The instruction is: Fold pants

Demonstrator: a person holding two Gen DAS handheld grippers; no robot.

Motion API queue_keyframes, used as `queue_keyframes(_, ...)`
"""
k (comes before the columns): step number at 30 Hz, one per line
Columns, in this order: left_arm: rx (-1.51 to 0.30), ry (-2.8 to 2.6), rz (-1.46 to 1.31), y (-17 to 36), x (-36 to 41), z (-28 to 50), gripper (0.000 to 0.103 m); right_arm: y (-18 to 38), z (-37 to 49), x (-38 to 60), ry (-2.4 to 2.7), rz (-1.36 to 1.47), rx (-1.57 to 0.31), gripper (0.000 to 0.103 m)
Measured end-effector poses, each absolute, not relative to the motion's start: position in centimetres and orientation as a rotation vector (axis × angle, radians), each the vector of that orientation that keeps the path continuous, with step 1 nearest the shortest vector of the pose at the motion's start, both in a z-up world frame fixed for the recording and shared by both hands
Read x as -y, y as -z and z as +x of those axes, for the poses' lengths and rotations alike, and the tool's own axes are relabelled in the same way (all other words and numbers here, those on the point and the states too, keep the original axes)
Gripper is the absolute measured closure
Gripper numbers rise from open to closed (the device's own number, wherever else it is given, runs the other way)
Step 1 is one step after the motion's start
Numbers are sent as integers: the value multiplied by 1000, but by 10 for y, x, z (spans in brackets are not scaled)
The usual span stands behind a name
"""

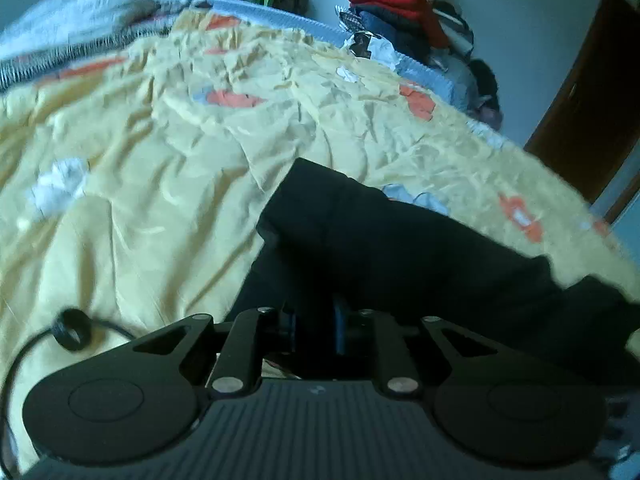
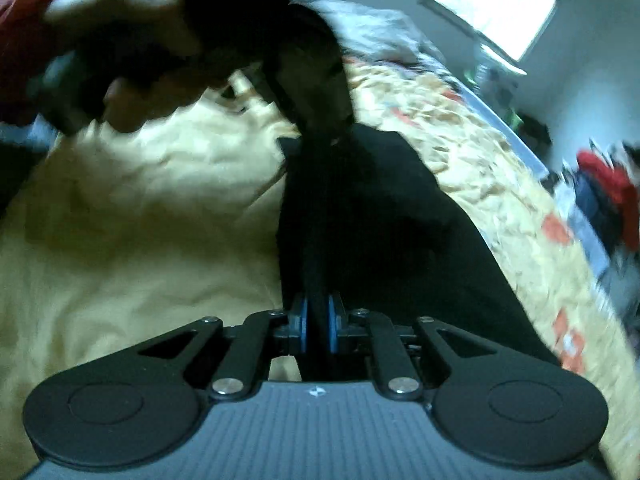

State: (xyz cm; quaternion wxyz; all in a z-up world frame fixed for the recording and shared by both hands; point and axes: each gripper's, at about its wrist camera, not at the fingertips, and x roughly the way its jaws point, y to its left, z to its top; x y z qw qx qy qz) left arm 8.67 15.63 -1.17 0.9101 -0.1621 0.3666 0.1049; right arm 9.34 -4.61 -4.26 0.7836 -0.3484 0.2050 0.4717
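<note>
While the yellow bedspread (image 1: 140, 168) fills most of both wrist views, rumpled all over and scattered with orange, white and pale blue patches, the pants (image 1: 380, 240) lie on it as one dark, almost black mass directly ahead of the left claw (image 1: 314, 330). Their cloth looks matte and plain, with no pattern that the dim light lets through. In the left wrist view the far end forms a blunt, squared corner ahead of the claw, and the body of the garment runs from there to the right of the claw and back under its linkage. Seen from the right wrist view, the pants (image 2: 380, 220) spread ahead and to the right of the right claw (image 2: 318, 322) as a broad dark panel with a straight edge against the bedspread (image 2: 140, 220). A narrow fold of that cloth runs back between the blue pads (image 2: 305, 322), which are clenched on it. The left claw's blue pads (image 1: 340, 330) stand a little apart with dark fabric around them; I cannot tell whether they press on it. Beyond the left claw, at the far side of the bed, a pile of clothes (image 1: 404, 12) in red, navy and black rises against the pale wall. A blurred hand (image 2: 132, 60) shows ahead and to the left of the right claw.
</note>
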Motion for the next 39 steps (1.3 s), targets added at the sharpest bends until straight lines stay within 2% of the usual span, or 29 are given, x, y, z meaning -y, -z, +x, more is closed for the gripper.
queue_keyframes(1, -754, -234, -319, 10, -154, 87, 65, 41, 97, 48, -1008, -714, -453, 89)
queue_keyframes(2, -748, -250, -295, 7, -151, 85, 64, 41, 91, 53, -988, -700, -452, 86)
queue_keyframes(4, -719, -314, -229, -1, -146, 80, 46, 35, 79, 64, -950, -720, -426, 69)
queue_keyframes(5, -694, -352, -193, -5, -144, 78, 39, 30, 71, 75, -936, -720, -402, 65)
queue_keyframes(6, -663, -389, -158, -9, -141, 73, 27, 25, 65, 89, -914, -701, -388, 57)
queue_keyframes(7, -623, -423, -124, -14, -138, 69, 22, 19, 64, 105, -881, -667, -388, 50)
queue_keyframes(11, -528, -414, -16, -31, -110, 65, 20, 10, 75, 185, -638, -518, -460, 48)
queue_keyframes(13, -514, -325, 25, -36, -86, 68, 15, 15, 85, 228, -519, -413, -532, 47)
queue_keyframes(15, -511, -212, 92, -35, -55, 72, 15, 24, 94, 268, -459, -263, -632, 43)
queue_keyframes(17, -506, -112, 173, -30, -24, 76, 14, 34, 94, 293, -416, -223, -714, 43)
queue_keyframes(21, -452, 92, 324, -13, 45, 74, 14, 23, 103, 343, -360, -15, -671, 43)
queue_keyframes(23, -428, 199, 378, 1, 79, 74, 14, 8, 118, 381, -275, 115, -601, 36)
queue_keyframes(24, -423, 233, 396, 6, 90, 75, 15, 4, 130, 399, -229, 186, -564, 30)
queue_keyframes(29, -453, 344, 469, 41, 133, 90, 18, 15, 198, 516, -101, 721, -397, 28)
queue_keyframes(31, -485, 344, 470, 51, 139, 99, 23, 28, 226, 551, -69, 897, -354, 26)
queue_keyframes(34, -542, 335, 442, 62, 137, 115, 26, 48, 262, 577, -46, 1021, -353, 26)
queue_keyframes(39, -537, 337, 443, 58, 137, 119, 25, 68, 292, 579, -19, 1056, -408, 26)
